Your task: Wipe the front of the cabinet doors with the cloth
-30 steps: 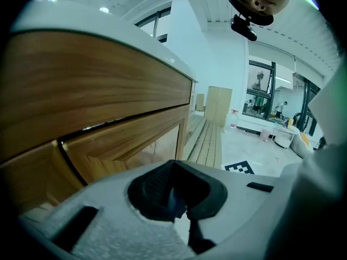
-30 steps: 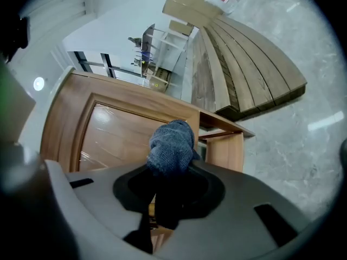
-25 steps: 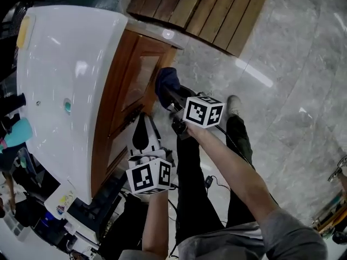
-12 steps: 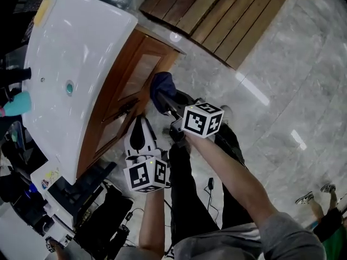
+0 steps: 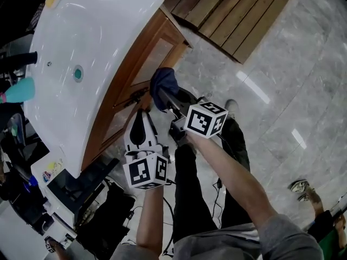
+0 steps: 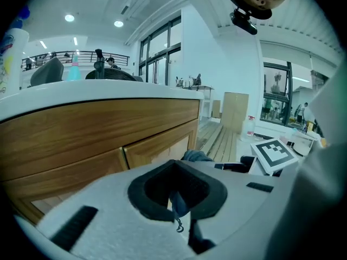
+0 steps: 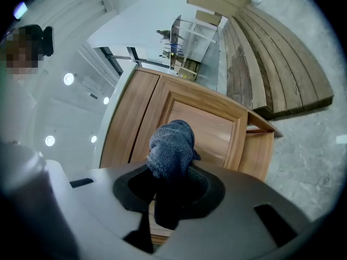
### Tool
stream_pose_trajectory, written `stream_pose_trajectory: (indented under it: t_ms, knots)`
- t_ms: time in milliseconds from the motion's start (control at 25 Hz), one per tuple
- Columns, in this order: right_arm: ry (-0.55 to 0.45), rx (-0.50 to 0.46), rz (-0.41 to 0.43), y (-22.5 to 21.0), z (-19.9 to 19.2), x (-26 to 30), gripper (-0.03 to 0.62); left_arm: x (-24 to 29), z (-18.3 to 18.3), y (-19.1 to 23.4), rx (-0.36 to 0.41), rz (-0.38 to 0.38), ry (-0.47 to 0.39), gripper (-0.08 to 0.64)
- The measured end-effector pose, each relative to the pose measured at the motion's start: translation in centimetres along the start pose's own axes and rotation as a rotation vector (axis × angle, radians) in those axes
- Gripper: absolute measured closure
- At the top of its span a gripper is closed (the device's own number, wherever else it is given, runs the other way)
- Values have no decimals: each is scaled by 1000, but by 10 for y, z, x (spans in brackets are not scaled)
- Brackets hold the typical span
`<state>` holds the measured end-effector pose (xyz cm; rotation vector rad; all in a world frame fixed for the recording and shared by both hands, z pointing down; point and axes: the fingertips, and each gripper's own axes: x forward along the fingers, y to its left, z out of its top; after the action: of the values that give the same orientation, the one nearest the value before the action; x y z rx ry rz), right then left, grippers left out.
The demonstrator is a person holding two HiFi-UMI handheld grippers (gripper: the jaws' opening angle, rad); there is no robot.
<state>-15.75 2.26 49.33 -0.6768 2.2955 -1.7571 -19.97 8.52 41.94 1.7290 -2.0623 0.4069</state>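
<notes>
A dark blue cloth (image 5: pixel 164 82) is bunched in my right gripper (image 5: pixel 162 95), which is shut on it. The cloth (image 7: pixel 171 145) sits against the front of the wooden cabinet door (image 7: pixel 209 126), near its lower frame. The cabinet doors (image 5: pixel 149 64) stand under a white sink top. My left gripper (image 5: pixel 142 118) hangs just below and left of the cloth, close to the neighbouring door (image 6: pixel 157 148). Its jaws are shut with nothing in them. In the left gripper view the cloth (image 6: pixel 195 156) peeks over the left gripper (image 6: pixel 174 199).
The white sink top (image 5: pixel 81 42) overhangs the doors, with a teal bottle (image 5: pixel 19 91) at its far edge. A wooden slatted platform (image 5: pixel 238 15) lies on the marble floor (image 5: pixel 293 80). Dark equipment (image 5: pixel 81 191) sits lower left. Another person's shoe (image 5: pixel 301 187) is at right.
The head camera has swung, so the cabinet sits higher and more tilted in the picture. The right gripper still holds the cloth at the door, and both grippers have barely shifted.
</notes>
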Motion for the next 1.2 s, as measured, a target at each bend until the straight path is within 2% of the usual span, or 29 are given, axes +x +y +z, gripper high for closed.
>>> stream_pose_trajectory:
  t_ms: [600, 920, 1200]
  knots:
    - [-9, 15, 118, 61, -37, 45, 508, -27, 7, 44, 9, 30, -13, 552]
    - [-61, 102, 158, 80, -42, 51, 509, -34, -1, 64, 10, 32, 0, 552]
    - [-19, 10, 87, 64, -50, 59, 509, -33, -6, 67, -4, 28, 4, 552]
